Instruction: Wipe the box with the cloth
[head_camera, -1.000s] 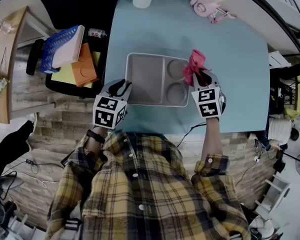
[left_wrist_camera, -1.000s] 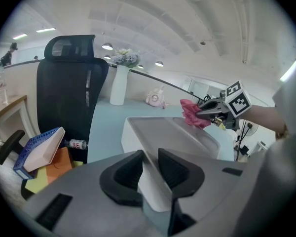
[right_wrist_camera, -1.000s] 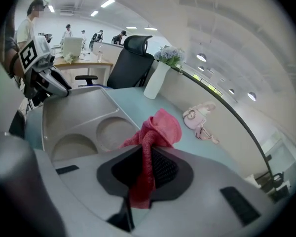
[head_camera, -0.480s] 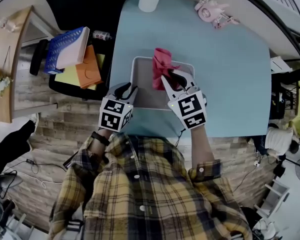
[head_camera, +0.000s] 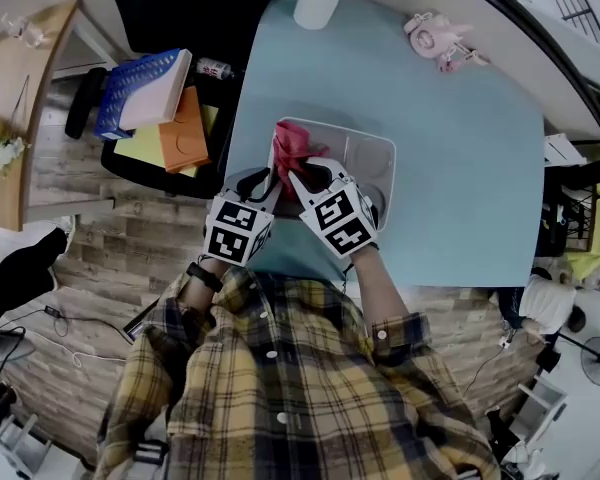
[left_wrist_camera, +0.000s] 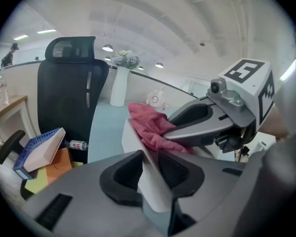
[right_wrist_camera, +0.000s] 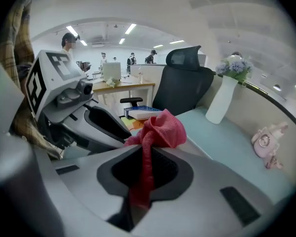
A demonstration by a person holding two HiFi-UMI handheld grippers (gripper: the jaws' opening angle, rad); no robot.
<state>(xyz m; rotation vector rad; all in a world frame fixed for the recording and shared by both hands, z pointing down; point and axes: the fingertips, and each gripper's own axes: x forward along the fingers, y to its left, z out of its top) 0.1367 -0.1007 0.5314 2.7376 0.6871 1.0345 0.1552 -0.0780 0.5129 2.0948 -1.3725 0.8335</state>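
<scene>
The left tool (head_camera: pixel 253 181) pinches the box (head_camera: pixel 368 154) wall — the right tool (head_camera: pixel 306 176) squeezes the cloth (head_camera: pixel 292 144) on the box

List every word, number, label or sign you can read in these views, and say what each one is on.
No text here can be read.
Small bottle by the blue book: red print on its label, too small and blurred to read.
Blue book: patterned cover, no legible words.
Marker cubes: black-and-white square patterns only, no letters or numbers.
</scene>
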